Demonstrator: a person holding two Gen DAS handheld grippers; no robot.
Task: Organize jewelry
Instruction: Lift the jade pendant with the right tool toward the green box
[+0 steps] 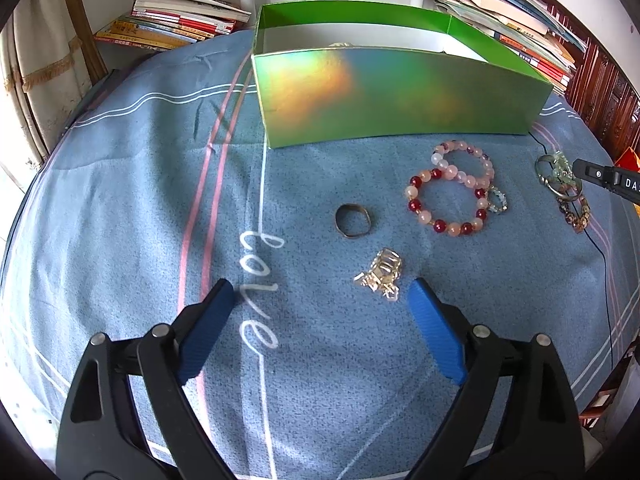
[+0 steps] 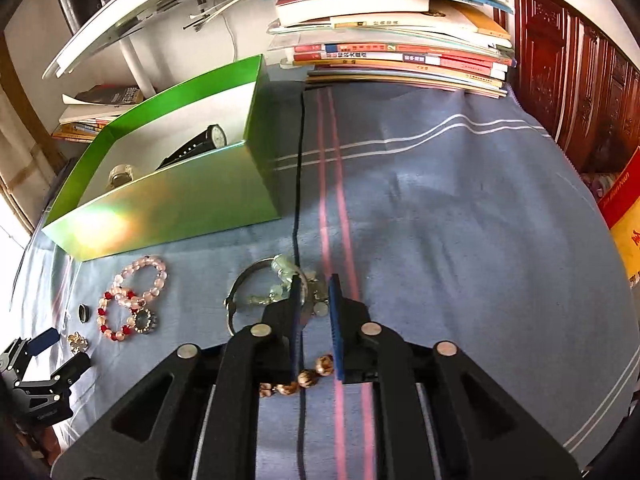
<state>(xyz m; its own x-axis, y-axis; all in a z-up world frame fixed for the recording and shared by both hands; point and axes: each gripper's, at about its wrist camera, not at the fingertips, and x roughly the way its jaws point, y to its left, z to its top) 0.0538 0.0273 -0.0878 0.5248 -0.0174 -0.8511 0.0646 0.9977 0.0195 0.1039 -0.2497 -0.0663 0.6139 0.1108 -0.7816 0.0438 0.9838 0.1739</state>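
Green box [image 1: 400, 96] stands open on blue cloth [image 1: 140, 168]; watch [image 2: 200, 142] inside. In front of box: pink bead bracelet [image 1: 464, 164] touching red-and-pink bracelet [image 1: 448, 204], dark ring [image 1: 354, 220], gold clip [image 1: 382, 274]. Left hand-held gripper [image 1: 320, 292] spread wide, gold clip just beside its right finger, untouched. Right hand-held gripper [image 2: 314, 292], right of box, nearly pressed together, pinching metal hoop [image 2: 256, 292] of charm bracelet; brown beads [image 2: 308, 374] between its fingers.

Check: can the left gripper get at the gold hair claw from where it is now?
Probably yes. The left gripper is wide open, and the gold hair claw lies on bare cloth just beyond its right finger, nothing over it. The metal ring sits farther off.
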